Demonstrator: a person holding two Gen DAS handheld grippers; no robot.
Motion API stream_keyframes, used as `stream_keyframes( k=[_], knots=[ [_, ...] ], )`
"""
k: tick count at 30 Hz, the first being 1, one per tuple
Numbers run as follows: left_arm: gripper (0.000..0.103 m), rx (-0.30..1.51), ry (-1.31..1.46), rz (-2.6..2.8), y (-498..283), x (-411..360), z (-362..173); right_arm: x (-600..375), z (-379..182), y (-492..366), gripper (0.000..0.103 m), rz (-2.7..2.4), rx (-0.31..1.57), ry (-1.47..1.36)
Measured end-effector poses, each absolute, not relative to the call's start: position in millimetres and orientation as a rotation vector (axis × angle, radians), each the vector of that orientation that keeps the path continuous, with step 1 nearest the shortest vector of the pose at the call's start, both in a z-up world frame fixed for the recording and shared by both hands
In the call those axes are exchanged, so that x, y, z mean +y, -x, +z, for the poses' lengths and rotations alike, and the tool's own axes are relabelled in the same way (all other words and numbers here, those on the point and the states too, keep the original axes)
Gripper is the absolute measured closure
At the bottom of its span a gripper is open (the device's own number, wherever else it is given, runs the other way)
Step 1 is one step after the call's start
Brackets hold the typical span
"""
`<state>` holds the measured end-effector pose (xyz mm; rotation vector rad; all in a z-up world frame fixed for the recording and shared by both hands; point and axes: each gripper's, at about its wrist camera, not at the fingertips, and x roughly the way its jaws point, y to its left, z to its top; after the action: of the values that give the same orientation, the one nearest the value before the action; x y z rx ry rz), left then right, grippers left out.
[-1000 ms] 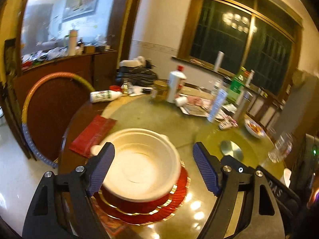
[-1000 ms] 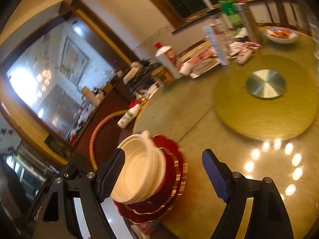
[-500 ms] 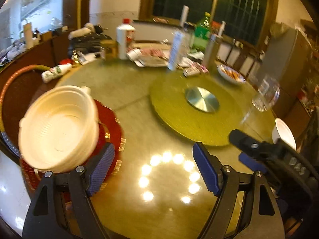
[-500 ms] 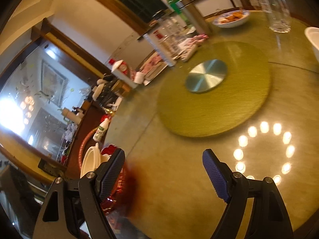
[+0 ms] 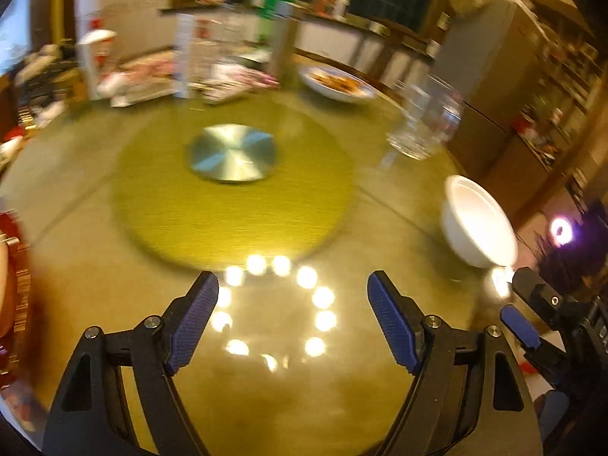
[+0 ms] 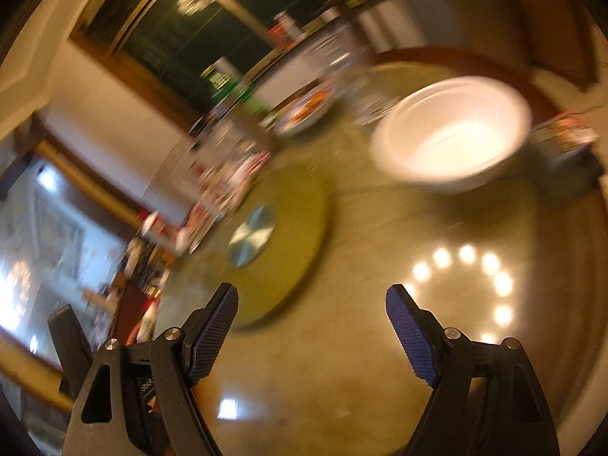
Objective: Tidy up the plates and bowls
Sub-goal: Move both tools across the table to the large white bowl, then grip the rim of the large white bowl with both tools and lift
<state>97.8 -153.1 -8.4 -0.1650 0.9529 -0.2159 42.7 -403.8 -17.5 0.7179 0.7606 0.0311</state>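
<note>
Round and glossy, your desk carries a green turntable at its centre. Your white bowl sits at the near right edge. Your left tool and right tool are both spread wide, gripping nothing.

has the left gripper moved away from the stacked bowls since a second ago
Yes. The left gripper swung right, past the lazy susan, toward the white bowl.

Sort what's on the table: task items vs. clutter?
Task items:
- white bowl
- red plates, at the left edge

Clutter:
- dish of food
- glass
- green bottle
- turntable
- packets
</note>
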Motion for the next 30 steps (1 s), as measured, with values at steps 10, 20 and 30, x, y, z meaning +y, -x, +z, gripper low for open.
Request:
stream_keyframes(
  k=[10,20,30],
  knots=[
    [0.022,0.977,0.138,-0.344,-145,-280,-18,-527,-44,-70,0.021,-0.183,0.755,-0.881],
    [0.022,0.957,0.095,-0.293,-175,-324,-35,-549,-70,-104,0.037,-0.234,0.784,-0.912],
    [0.087,0.875,-0.017,-0.292,-156,-295,-32,-501,-77,-123,0.097,-0.161,0.823,-0.843]
  ],
)
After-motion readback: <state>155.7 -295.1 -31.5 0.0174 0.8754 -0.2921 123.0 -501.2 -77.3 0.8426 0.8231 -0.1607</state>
